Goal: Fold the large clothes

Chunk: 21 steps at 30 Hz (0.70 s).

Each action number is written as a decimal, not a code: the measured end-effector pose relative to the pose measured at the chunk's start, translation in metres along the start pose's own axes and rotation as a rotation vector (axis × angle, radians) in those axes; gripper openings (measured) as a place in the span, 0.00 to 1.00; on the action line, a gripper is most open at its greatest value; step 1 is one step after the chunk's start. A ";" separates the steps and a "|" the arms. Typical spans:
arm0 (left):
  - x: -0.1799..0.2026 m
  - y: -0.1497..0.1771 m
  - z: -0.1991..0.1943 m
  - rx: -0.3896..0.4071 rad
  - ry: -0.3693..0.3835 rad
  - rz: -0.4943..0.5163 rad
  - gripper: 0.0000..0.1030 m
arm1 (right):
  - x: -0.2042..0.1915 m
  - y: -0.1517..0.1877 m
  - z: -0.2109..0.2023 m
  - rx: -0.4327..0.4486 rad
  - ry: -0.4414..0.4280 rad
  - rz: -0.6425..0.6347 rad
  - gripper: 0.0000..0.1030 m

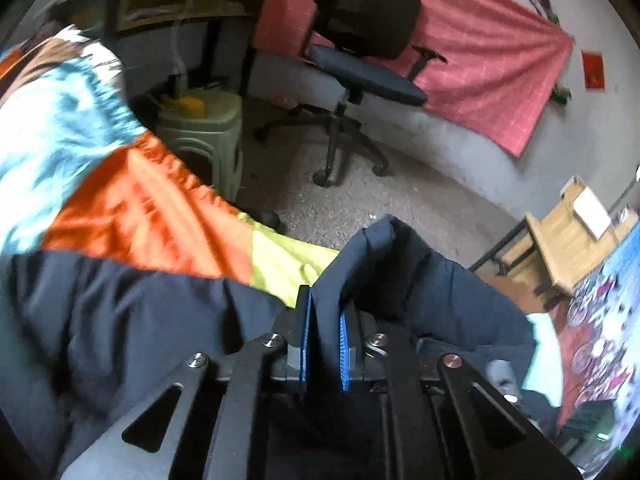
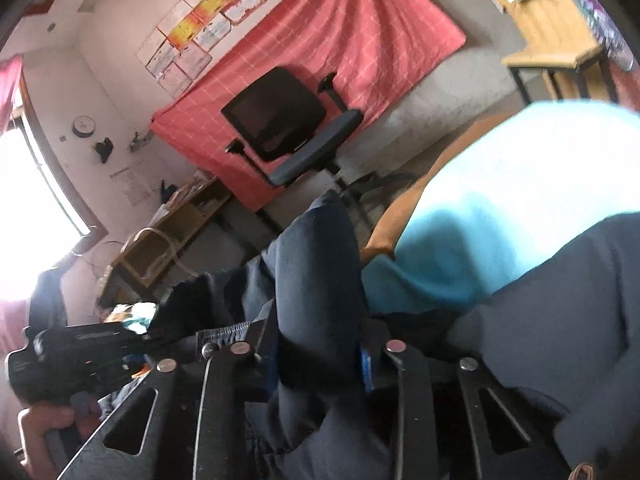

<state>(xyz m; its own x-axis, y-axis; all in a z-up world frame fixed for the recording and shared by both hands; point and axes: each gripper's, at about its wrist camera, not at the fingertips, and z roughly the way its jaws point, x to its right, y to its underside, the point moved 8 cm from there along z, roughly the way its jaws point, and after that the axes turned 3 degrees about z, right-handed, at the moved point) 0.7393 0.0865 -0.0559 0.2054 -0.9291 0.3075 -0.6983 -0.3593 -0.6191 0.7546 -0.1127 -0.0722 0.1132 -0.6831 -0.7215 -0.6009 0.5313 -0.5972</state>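
Both claws (image 1: 324, 336) (image 2: 320, 356) tight on navy garment (image 1: 400, 280)

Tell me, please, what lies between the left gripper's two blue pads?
A fold of the dark navy garment lies between the left gripper pads, which are closed on it; the left wrist view shows this.

The garment (image 1: 152, 320) lies on the bedspread (image 1: 132, 204) at the bed's edge, with the stool (image 1: 200, 136) and office chair (image 1: 360, 60) on the floor (image 1: 400, 200) beyond
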 end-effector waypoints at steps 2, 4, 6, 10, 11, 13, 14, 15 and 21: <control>-0.005 0.005 -0.021 0.006 0.007 -0.050 0.08 | 0.004 0.001 0.001 -0.035 -0.022 0.038 0.23; -0.008 0.012 -0.045 -0.014 0.024 -0.080 0.08 | 0.004 0.001 -0.005 -0.084 -0.023 0.058 0.21; -0.005 0.009 -0.070 0.001 0.043 -0.064 0.07 | -0.008 -0.004 -0.029 -0.099 -0.035 0.059 0.20; 0.002 0.009 -0.122 0.030 0.095 0.001 0.07 | -0.054 -0.012 -0.082 -0.082 -0.054 -0.099 0.19; 0.004 0.009 -0.132 0.036 0.107 0.011 0.07 | -0.065 -0.013 -0.096 -0.082 -0.054 -0.144 0.18; 0.002 0.015 -0.161 0.058 0.142 0.039 0.07 | -0.086 -0.008 -0.119 -0.068 -0.057 -0.242 0.18; 0.000 0.019 -0.174 0.067 0.154 0.060 0.07 | -0.095 -0.004 -0.131 -0.064 -0.054 -0.296 0.18; -0.002 0.025 -0.186 0.080 0.167 0.074 0.07 | -0.108 0.003 -0.146 -0.061 -0.044 -0.374 0.18; -0.028 0.078 -0.239 0.140 0.245 0.060 0.06 | -0.142 0.047 -0.198 -0.081 -0.072 -0.529 0.18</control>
<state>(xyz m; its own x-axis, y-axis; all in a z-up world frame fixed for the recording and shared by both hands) 0.5151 0.1052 0.0603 -0.0165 -0.9063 0.4223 -0.5991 -0.3292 -0.7299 0.5538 -0.0903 0.0717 0.4693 -0.8091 -0.3538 -0.5060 0.0820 -0.8586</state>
